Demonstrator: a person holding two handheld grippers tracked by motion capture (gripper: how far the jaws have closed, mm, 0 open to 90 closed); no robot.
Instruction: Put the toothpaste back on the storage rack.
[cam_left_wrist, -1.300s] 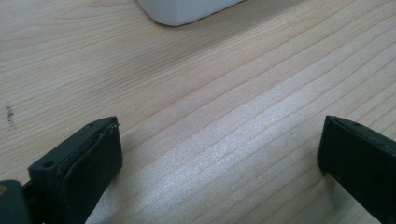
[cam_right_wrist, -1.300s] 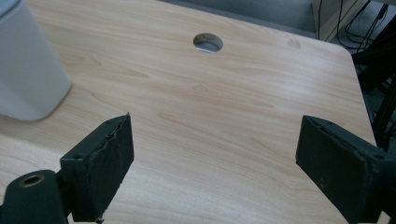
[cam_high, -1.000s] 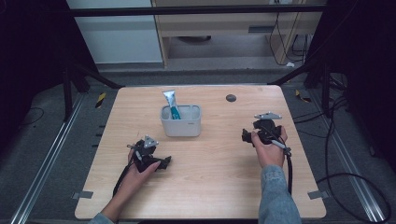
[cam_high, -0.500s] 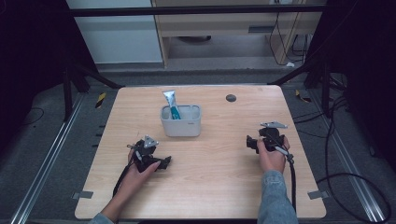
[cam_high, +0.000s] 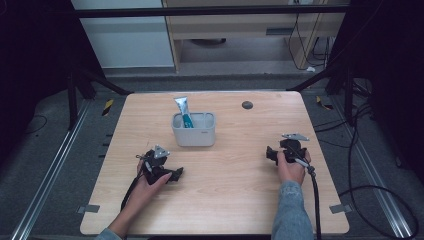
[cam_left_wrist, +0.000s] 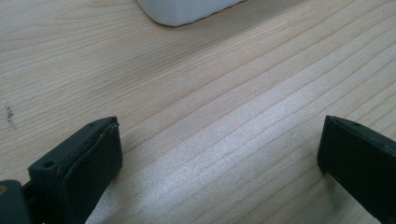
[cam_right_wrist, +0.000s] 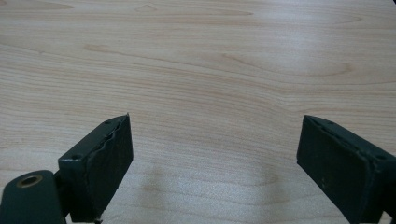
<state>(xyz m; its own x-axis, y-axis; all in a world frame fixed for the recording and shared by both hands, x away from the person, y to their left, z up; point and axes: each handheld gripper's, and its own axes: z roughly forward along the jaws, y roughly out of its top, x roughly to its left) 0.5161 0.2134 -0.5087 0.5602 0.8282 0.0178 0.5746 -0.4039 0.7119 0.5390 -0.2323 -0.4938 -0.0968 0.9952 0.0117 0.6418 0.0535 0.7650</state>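
Left tongs & right tongs both wide, nothing between, low over table; bin apart.

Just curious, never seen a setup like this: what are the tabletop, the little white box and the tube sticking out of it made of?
Tabletop: looks like light wood or wood-look laminate, with visible grain lines and a soft sheen. White box: probably matte plastic, with smooth walls and rounded corners. Tube: seems soft plastic, white and teal, with a flat crimped top end.
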